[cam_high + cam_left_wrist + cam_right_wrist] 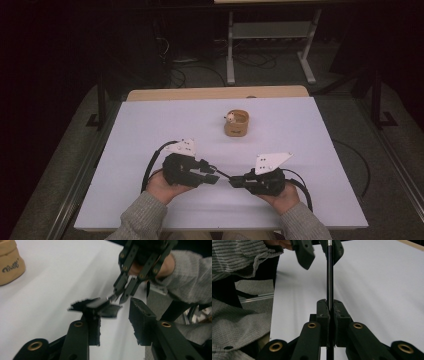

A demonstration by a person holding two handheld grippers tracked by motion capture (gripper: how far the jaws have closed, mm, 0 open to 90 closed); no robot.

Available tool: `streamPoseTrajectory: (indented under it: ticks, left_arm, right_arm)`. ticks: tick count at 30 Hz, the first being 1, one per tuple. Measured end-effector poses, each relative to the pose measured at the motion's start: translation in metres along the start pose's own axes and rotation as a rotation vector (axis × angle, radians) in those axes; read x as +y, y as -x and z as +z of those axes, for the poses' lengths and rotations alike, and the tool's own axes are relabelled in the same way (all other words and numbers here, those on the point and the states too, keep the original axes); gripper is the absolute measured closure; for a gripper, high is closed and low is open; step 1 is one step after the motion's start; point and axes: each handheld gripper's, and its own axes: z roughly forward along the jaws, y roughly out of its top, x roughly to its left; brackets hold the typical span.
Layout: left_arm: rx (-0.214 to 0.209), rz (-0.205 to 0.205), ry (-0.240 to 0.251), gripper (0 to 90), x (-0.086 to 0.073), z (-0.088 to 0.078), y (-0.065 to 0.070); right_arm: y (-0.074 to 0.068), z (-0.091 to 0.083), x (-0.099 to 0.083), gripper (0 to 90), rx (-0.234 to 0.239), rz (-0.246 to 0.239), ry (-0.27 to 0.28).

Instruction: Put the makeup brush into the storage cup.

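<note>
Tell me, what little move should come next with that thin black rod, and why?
Probably the left gripper should close on the thin black rod. The right gripper already pinches one end, and the other end sits between the left one's open jaws, not yet pressed.

On the tan cup (8,263) that stands on the white table (57,285) off to my left, I see one dark marking in looping script. It looks like a short brand word, but I cannot make out its letters.
</note>
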Motion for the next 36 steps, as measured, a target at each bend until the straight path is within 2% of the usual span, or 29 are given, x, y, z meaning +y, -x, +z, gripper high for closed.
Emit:
streamPoseTrajectory:
  ticks: [3, 6, 11, 14, 16, 20, 21, 22, 23, 25, 27, 30, 32, 33, 34, 36]
  left_arm:
    - [-0.016, -0.009, 0.018, 68.8, 0.0, 0.0, -0.001]
    - [-0.015, -0.012, 0.028, 71.4, 0.0, 0.001, -0.001]
    - [-0.031, -0.019, 0.02, 79.0, -0.001, 0.001, -0.004]
    - [-0.071, -0.036, 0.026, 83.3, -0.002, 0.002, -0.005]
    - [-0.077, -0.038, 0.02, 84.7, -0.002, 0.004, -0.004]
    - [-0.068, -0.024, -0.004, 85.2, -0.002, 0.006, -0.001]
    - [-0.068, -0.018, -0.01, 85.3, -0.001, 0.006, -0.001]
    - [-0.064, -0.013, -0.022, 85.3, 0.0, 0.005, 0.001]
    - [-0.057, -0.008, -0.023, 85.3, 0.0, 0.006, 0.002]
    - [-0.046, 0.023, -0.055, 85.3, 0.003, 0.005, 0.004]
    - [-0.035, 0.047, -0.074, 85.3, 0.004, 0.006, 0.006]
    - [-0.036, 0.054, -0.079, 85.3, 0.006, 0.007, 0.007]
    - [-0.044, 0.051, -0.068, 85.3, 0.007, 0.007, 0.008]
    - [-0.046, 0.065, -0.074, 85.3, 0.008, 0.007, 0.009]
    - [-0.032, 0.068, -0.071, 85.2, 0.008, 0.008, 0.011]
    - [-0.02, 0.069, -0.064, 84.0, 0.009, 0.008, 0.012]
  right_arm:
    - [-0.001, 0.002, 0.001, 84.0, -0.001, 0.006, 0.024]
    - [0.0, 0.006, 0.0, 83.9, -0.003, 0.0, 0.025]
    - [-0.003, 0.011, -0.001, 83.9, -0.011, -0.022, -0.004]
    - [-0.005, 0.014, -0.002, 83.9, -0.013, -0.022, -0.024]
    - [-0.006, 0.017, -0.002, 83.8, -0.014, -0.034, -0.039]
    - [-0.006, 0.022, -0.003, 83.3, -0.006, -0.059, -0.075]
    - [-0.007, 0.023, -0.003, 80.5, -0.003, -0.053, -0.08]
    - [-0.007, 0.023, -0.002, 72.4, -0.01, -0.044, -0.093]
    - [-0.006, 0.024, -0.001, 70.5, -0.006, -0.041, -0.103]
    - [-0.006, 0.023, 0.003, 69.3, -0.004, -0.068, -0.121]
    - [-0.009, 0.022, 0.008, 69.6, -0.001, -0.094, -0.144]
    - [-0.01, 0.018, 0.017, 73.1, 0.012, -0.127, -0.177]
    - [-0.009, 0.017, 0.019, 78.9, 0.023, -0.132, -0.204]
    - [-0.009, 0.018, 0.02, 82.5, 0.022, -0.139, -0.208]
    - [-0.009, 0.017, 0.02, 83.4, 0.016, -0.142, -0.207]
    - [-0.008, 0.017, 0.018, 84.2, 0.018, -0.103, -0.192]
